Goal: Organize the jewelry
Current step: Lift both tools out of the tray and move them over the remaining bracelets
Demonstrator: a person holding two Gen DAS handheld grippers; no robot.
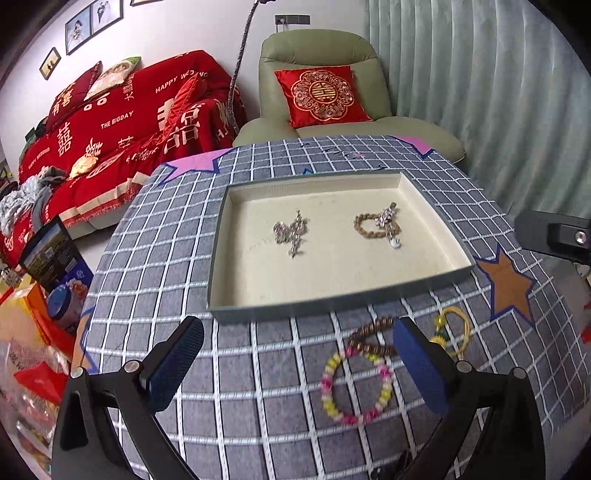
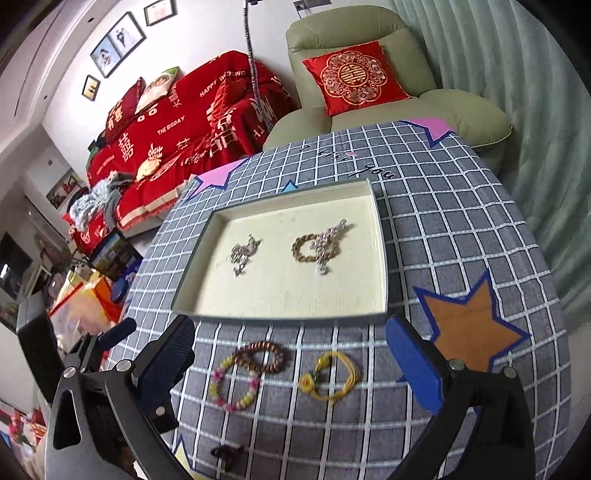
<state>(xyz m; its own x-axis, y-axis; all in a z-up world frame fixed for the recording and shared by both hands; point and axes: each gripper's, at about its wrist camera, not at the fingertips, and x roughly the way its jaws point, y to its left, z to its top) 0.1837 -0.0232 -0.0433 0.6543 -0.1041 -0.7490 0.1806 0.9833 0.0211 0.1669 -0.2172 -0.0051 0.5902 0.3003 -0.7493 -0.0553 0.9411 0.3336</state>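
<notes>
1. Closest in, both tongs sit low over the table. The left gripper (image 1: 299,363) has its black arms and blue pads spread wide with nothing in them, and the right gripper (image 2: 291,365) is the same: jaws as far apart as they go, empty.
2. Under them is the grey cloth with a white grid (image 1: 258,369), which has a big brown star patch (image 2: 472,332) sewn on toward the right edge.
3. Loose on the cloth, just short of the tray: a pink-and-yellow beaded bracelet (image 2: 232,384) overlapping a dark brown beaded bracelet (image 2: 262,356), and beside them, apart, a yellow cord bracelet with a small flower charm (image 2: 332,376). In the left view the right-hand pad covers part of the brown and yellow ones.
4. There's also a small dark thing (image 2: 227,454) at the near edge of the cloth, too blurry to name.
5. Further back is the shallow grey-blue tray with a cream lining (image 1: 332,306). Inside, a silver sparkly piece (image 2: 243,254) lies left of centre, and a twisted gold rope bracelet (image 2: 306,249) sits to its right with another silver sparkly piece (image 2: 328,236) lying across it.
6. Beyond the table: a pale green armchair (image 2: 369,26) with a red embroidered cushion (image 2: 354,77), a sofa under a red throw (image 1: 129,110), framed pictures on the wall, and grey-green curtains (image 1: 480,74).
</notes>
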